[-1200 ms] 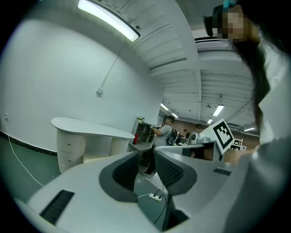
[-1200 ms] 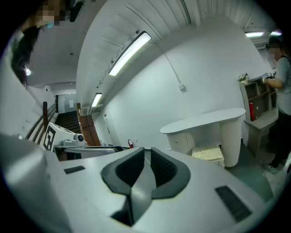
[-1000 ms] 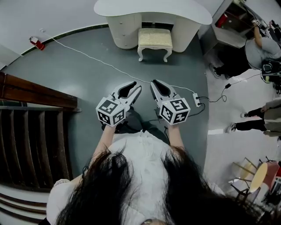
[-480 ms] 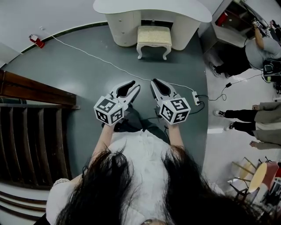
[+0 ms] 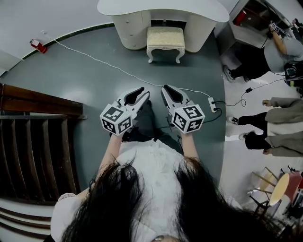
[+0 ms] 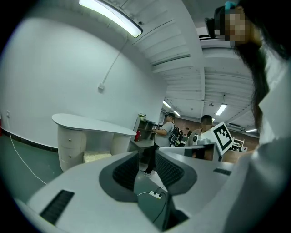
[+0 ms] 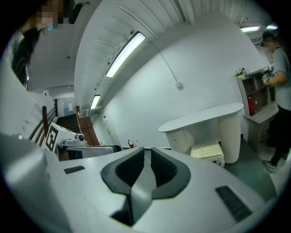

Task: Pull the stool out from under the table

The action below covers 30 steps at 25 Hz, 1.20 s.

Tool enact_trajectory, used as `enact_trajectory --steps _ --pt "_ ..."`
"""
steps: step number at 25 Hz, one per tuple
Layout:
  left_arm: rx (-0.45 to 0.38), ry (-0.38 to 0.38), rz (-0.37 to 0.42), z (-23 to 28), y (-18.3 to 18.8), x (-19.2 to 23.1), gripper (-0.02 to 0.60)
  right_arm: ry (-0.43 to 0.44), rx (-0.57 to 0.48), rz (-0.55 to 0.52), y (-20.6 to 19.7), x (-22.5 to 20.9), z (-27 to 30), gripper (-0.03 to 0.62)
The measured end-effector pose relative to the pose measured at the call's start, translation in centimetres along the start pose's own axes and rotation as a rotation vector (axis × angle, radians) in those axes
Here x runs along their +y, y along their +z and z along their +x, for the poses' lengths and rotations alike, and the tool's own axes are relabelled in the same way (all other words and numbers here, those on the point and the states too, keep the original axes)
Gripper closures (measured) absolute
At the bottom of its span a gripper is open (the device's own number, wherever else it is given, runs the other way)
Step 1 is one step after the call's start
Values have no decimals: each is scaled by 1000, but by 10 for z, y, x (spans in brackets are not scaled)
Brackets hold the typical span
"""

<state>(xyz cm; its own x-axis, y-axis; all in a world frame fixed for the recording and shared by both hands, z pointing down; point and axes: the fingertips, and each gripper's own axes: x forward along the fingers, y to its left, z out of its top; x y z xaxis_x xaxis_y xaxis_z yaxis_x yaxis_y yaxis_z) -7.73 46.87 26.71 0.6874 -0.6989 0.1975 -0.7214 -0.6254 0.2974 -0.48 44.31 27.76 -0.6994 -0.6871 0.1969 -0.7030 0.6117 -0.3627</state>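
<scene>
1. Spreading across the room was a dull grey-green floor (image 5: pixel 94 90), meeting a pale curved wall at the far side and lighter flooring on the right.
2. One white table (image 5: pixel 163 7) with a rounded top stood against that wall, with a drawer pedestal under its left part.
3. One stool (image 5: pixel 165 38), cream-cushioned on white curved legs, sat tucked between the table's two supports, its front edge showing just beyond the tabletop.
4. Two grippers were held side by side over the floor, well apart from the stool. The left gripper (image 5: pixel 144 93) had its jaws drawn narrow with nothing between them, and the right gripper (image 5: pixel 164 88) was likewise closed and empty.
5. One white cable (image 5: pixel 94 59) ran across the floor to one power strip (image 5: pixel 212 105) near the right gripper.
6. One small red object (image 5: pixel 36 44) lay by the left wall.
7. Dark wooden stairs (image 5: pixel 38 142) filled the left side.
8. One person (image 5: pixel 279 52) stood at a shelf unit (image 5: pixel 246 28) on the right; more legs (image 5: pixel 279 127) showed below, and how many people they belonged to I could not tell.
</scene>
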Motion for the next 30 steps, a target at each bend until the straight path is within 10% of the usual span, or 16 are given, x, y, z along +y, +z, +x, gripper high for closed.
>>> enact_trajectory --steps 30 --pt "88 -163 -40 150 85 214 459 -211 43 31 78 -127 187 536"
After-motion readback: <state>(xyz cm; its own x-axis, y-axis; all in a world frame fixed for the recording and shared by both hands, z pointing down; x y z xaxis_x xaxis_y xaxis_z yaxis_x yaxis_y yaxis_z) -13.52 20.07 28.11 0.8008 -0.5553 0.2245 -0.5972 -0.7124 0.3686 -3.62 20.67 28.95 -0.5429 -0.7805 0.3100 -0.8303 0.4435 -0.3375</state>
